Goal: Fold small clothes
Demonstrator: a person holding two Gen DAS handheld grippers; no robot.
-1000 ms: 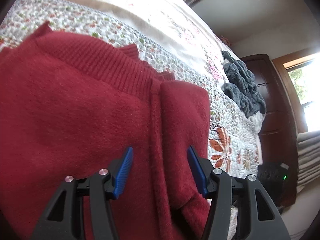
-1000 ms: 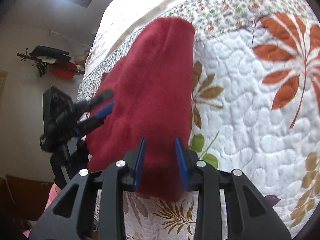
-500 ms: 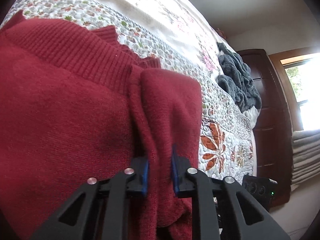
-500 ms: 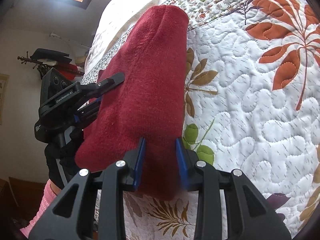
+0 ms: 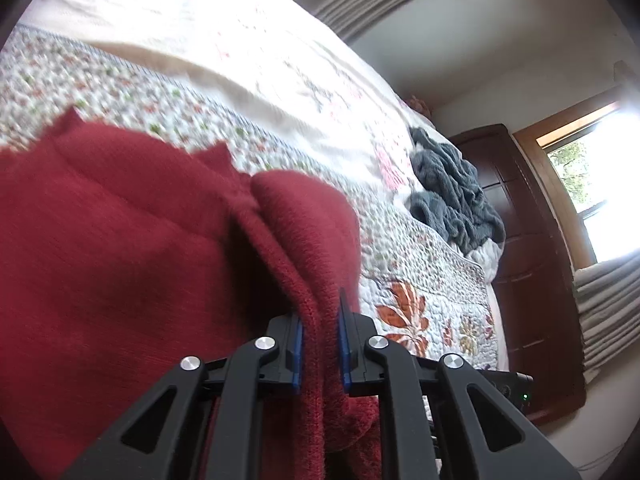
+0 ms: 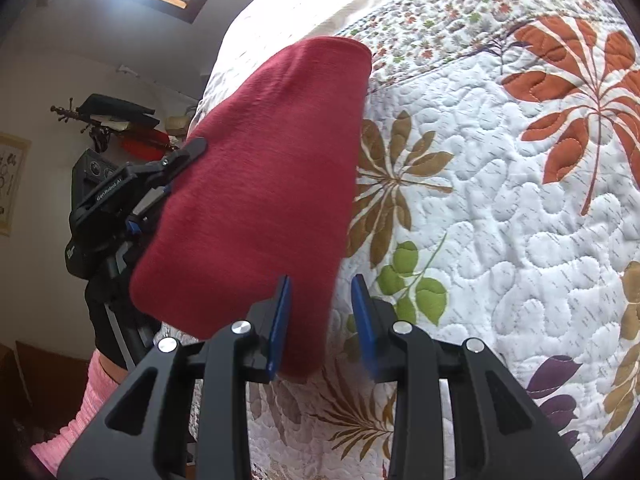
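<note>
The sweater (image 5: 120,260) is deep red all over, its knit plain. The quilt (image 6: 500,220) beneath it is white, stitched with rust-orange, tan, green and purple leaves, with a band of tiny red-and-green flowers further up. Beyond the sweater lies a slate-grey blanket (image 5: 452,196). Both grippers are black with blue pads (image 6: 280,320).

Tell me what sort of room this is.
Most likely a bedroom in a home: a red sweater lies on a bed with a floral quilt, and a dark wooden dresser stands beside a window.
</note>
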